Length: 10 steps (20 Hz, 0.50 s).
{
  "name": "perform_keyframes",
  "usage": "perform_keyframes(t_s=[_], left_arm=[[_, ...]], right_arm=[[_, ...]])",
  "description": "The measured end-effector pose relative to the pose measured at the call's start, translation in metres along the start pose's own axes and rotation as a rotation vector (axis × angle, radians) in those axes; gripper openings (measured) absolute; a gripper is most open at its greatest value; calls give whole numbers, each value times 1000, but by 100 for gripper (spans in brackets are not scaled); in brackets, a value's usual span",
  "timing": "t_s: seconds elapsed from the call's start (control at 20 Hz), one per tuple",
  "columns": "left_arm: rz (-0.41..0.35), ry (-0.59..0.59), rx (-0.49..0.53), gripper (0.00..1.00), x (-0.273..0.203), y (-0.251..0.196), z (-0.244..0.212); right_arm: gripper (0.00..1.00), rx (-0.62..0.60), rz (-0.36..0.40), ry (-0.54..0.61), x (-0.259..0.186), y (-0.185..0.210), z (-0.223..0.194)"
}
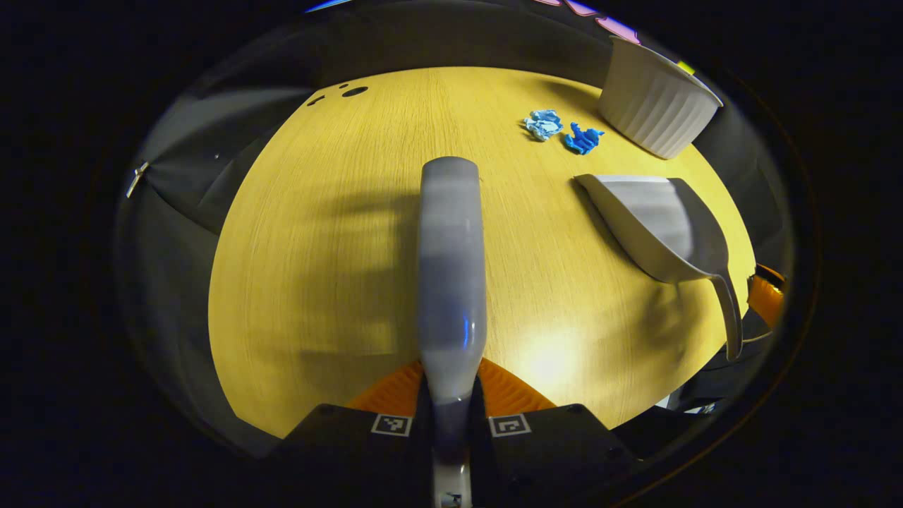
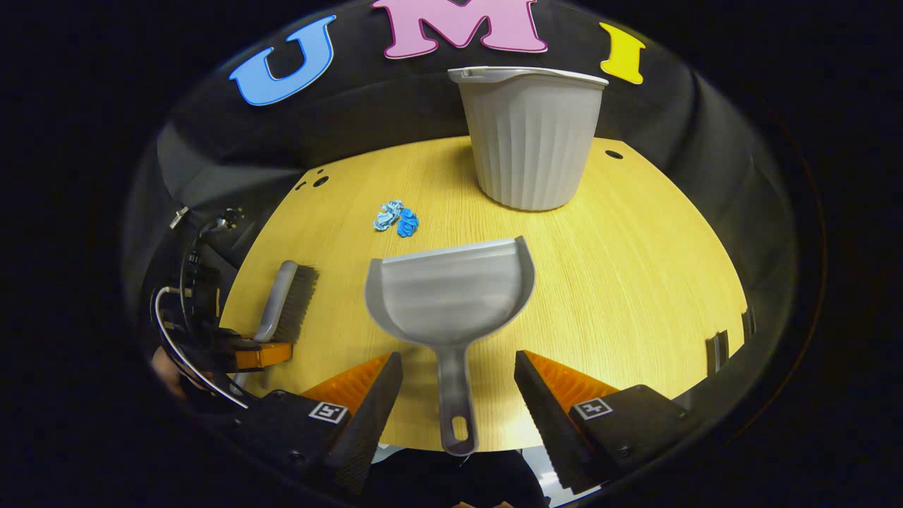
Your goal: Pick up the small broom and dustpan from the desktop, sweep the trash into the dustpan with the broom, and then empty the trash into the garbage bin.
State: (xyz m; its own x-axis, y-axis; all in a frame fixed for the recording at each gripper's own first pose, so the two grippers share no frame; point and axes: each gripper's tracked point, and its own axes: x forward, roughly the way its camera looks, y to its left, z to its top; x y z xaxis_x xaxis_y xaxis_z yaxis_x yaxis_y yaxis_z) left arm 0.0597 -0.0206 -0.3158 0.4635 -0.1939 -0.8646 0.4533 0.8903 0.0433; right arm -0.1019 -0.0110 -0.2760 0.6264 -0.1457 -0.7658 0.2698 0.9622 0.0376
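Observation:
My left gripper (image 1: 451, 384) is shut on the handle of the small grey broom (image 1: 451, 268), which points forward over the wooden desktop (image 1: 317, 268). In the right gripper view that broom (image 2: 286, 300) rests bristles-down at the left, held by the left gripper (image 2: 257, 355). The grey dustpan (image 2: 451, 296) lies flat on the table, its handle running between the spread fingers of my open right gripper (image 2: 458, 360); neither finger touches it. Two crumpled blue paper scraps (image 2: 398, 217) lie beyond the dustpan's left corner. The dustpan (image 1: 663, 226) and the scraps (image 1: 561, 130) lie to the right of the broom.
A ribbed grey garbage bin (image 2: 532, 141) stands upright at the far side of the table, just behind the dustpan, and appears as the bin (image 1: 656, 106) at the upper right. Small holes (image 2: 314, 182) mark the table's far left corner. Cables (image 2: 183, 331) hang at the left gripper.

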Motion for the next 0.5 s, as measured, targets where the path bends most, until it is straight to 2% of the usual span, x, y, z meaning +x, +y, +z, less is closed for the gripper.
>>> perform_keyframes(t_s=[0.05,0.2,0.5], left_arm=[[-3,-29,-8,23,-5,3,2],[2,-121,-5,24,-28,12,8],[38,-208,37,24,-64,22,24]], right_arm=[[99,-4,3,9,2,2,-3],[99,-7,3,45,11,7,-11],[99,14,-36,151,51,-3,-28]])
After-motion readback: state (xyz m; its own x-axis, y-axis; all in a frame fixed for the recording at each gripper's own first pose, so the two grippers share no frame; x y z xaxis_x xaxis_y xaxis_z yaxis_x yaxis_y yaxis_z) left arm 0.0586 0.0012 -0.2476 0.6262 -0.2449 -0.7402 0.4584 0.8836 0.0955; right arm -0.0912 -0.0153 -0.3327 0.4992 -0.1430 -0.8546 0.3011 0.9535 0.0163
